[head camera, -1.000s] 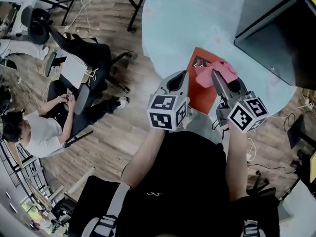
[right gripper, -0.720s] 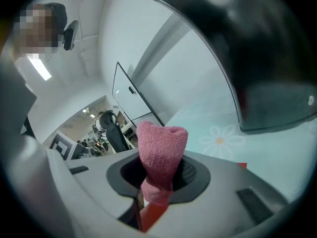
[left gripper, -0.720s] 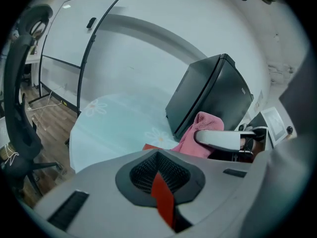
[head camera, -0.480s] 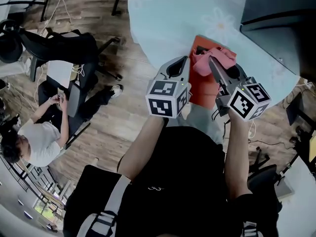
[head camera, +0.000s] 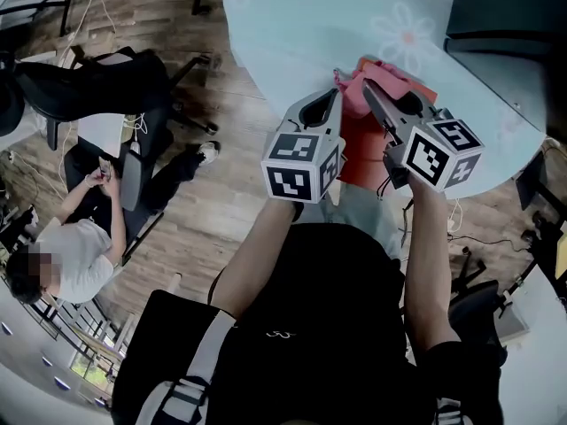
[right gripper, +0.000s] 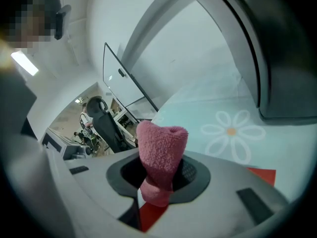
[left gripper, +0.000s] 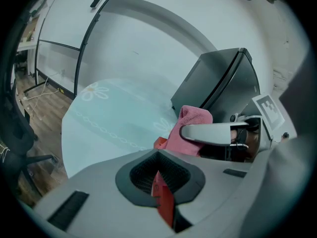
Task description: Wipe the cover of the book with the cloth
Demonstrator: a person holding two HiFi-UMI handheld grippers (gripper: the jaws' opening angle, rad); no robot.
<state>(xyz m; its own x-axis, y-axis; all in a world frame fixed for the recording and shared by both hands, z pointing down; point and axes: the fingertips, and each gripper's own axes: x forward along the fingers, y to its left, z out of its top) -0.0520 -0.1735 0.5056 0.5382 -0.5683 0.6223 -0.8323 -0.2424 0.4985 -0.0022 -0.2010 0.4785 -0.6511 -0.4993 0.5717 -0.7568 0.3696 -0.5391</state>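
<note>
Cloth (right gripper: 161, 155) is sitting pinched tight in the right claw (head camera: 366, 88), bunched up over the far end of the red book (head camera: 358, 154), which is lying on the pale blue desk (head camera: 292, 25). Left claw (head camera: 336, 97) is clamping the book's left edge.

Most of the book (head camera: 363, 153) lies hidden beneath the cloth (head camera: 353, 94) and the right hand-held gripper (head camera: 370, 91)
</note>
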